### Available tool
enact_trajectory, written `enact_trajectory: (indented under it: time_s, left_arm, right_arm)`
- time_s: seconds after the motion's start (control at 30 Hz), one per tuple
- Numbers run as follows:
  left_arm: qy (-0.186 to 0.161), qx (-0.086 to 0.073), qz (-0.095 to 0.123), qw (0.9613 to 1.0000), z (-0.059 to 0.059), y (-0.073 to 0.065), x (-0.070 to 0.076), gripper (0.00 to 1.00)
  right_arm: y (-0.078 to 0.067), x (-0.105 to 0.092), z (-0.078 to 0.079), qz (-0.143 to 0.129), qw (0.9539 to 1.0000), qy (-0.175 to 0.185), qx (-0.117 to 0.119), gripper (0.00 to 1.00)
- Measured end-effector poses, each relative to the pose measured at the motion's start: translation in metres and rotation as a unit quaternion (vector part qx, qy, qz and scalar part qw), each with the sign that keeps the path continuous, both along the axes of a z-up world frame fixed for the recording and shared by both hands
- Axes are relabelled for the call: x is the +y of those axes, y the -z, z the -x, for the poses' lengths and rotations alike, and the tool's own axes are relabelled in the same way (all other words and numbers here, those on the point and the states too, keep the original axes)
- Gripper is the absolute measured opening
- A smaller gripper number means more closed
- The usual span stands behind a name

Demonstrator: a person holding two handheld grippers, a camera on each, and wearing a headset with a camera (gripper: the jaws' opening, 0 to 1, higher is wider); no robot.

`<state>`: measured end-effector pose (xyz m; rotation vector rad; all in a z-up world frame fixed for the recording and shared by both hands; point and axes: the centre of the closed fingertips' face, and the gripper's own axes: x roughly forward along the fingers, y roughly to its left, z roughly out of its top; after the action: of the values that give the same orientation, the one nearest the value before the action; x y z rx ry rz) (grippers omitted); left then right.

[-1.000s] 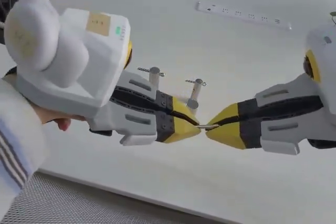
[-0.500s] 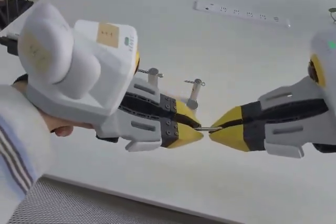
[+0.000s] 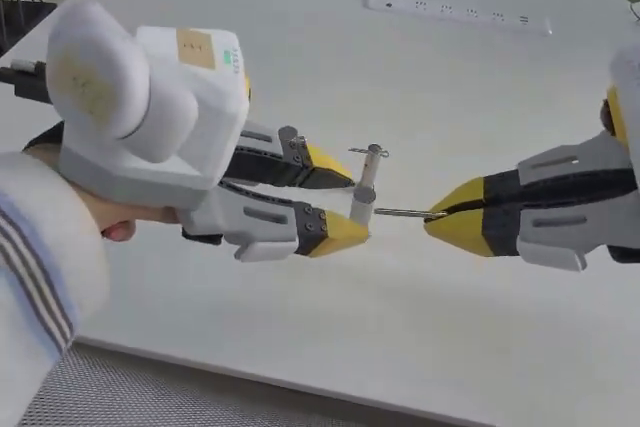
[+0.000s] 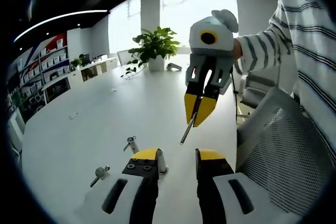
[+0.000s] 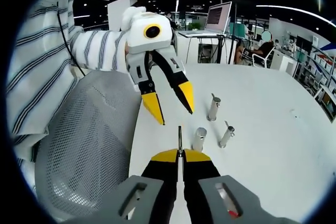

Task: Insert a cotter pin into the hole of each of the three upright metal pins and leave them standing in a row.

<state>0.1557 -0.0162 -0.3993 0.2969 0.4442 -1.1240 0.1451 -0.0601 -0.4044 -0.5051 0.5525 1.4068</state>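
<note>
Three short upright metal pins stand on the white table. Two carry cotter pins: one (image 3: 374, 155) and another (image 3: 291, 136) behind my left gripper. The bare third pin (image 3: 360, 209) stands between the jaws of my left gripper (image 3: 356, 206), which is open and not touching it. In the left gripper view that pin (image 4: 161, 161) sits just inside one jaw. My right gripper (image 3: 432, 215) is shut on a thin cotter pin (image 3: 402, 212) that points at the bare pin. In the right gripper view the cotter pin's tip (image 5: 179, 132) stops a little short of the bare pin (image 5: 199, 139).
A white power strip (image 3: 455, 15) lies at the far side of the table. The table's near edge runs along the bottom, with a grey mesh chair (image 3: 150, 387) below it. A potted plant (image 4: 155, 48) stands at the table's far end.
My left gripper has opened, and the bare metal pin now shows between its jaws. My right gripper has drawn back a little to the right with the cotter pin, so the two gripper tips no longer meet.
</note>
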Motion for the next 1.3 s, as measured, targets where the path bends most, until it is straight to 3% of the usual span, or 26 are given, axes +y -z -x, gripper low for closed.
enact_trajectory:
  time_s: [0.23, 0.57, 0.8, 1.3]
  left_arm:
    - [-0.009, 0.000, -0.019, 0.9998, -0.016, 0.008, 0.000, 0.24]
    - [0.006, 0.000, -0.052, 0.9986, -0.027, 0.021, -0.006, 0.21]
    - [0.015, 0.011, -0.054, 0.9984, -0.027, 0.026, -0.010, 0.18]
    - [0.022, 0.013, -0.066, 0.9975, -0.030, 0.033, -0.013, 0.11]
  right_arm:
    - [0.017, -0.009, -0.023, 0.014, 0.9995, 0.027, -0.005, 0.00]
    - [0.028, -0.009, -0.034, 0.018, 0.9993, 0.031, -0.008, 0.00]
    - [0.032, -0.007, -0.038, 0.019, 0.9994, 0.026, -0.013, 0.00]
    - [0.035, -0.003, -0.038, 0.014, 0.9995, 0.024, -0.013, 0.00]
